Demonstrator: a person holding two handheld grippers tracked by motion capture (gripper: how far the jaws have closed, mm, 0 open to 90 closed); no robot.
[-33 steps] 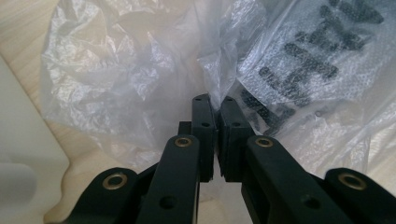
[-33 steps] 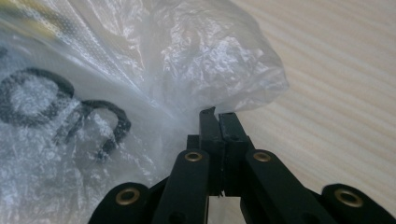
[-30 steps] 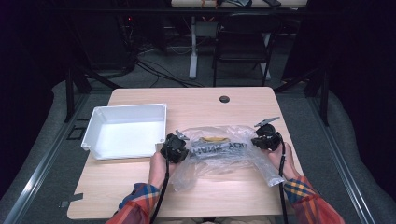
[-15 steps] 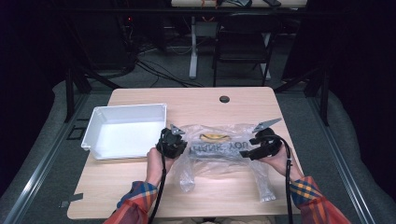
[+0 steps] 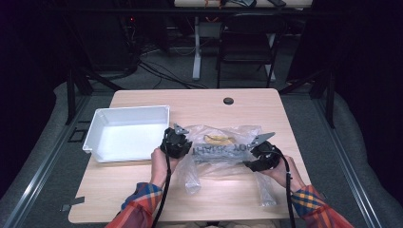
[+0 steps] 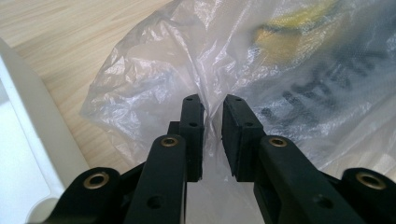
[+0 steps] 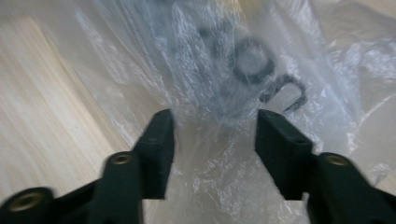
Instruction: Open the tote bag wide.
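A white tray (image 5: 126, 135) is seen centre-left. Next, the left gripper (image 5: 177, 141), just eased apart, has bag film pinched loosely. The plastic bag (image 5: 223, 147) lies mid-frame. Rightmost, the right gripper (image 5: 260, 154), just narrowed, is parted around film.

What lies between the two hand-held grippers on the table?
In the high view, the clear plastic bag with black lettering spans from the left hand-held gripper to the right hand-held gripper; something yellow shows inside.

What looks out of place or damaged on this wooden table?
Nothing looks damaged or spilled. The crumpled clear plastic bag with black lettering lies loosely spread beside the white rectangular plastic tray, with something yellow inside. The tray sits slightly askew to the table edge.
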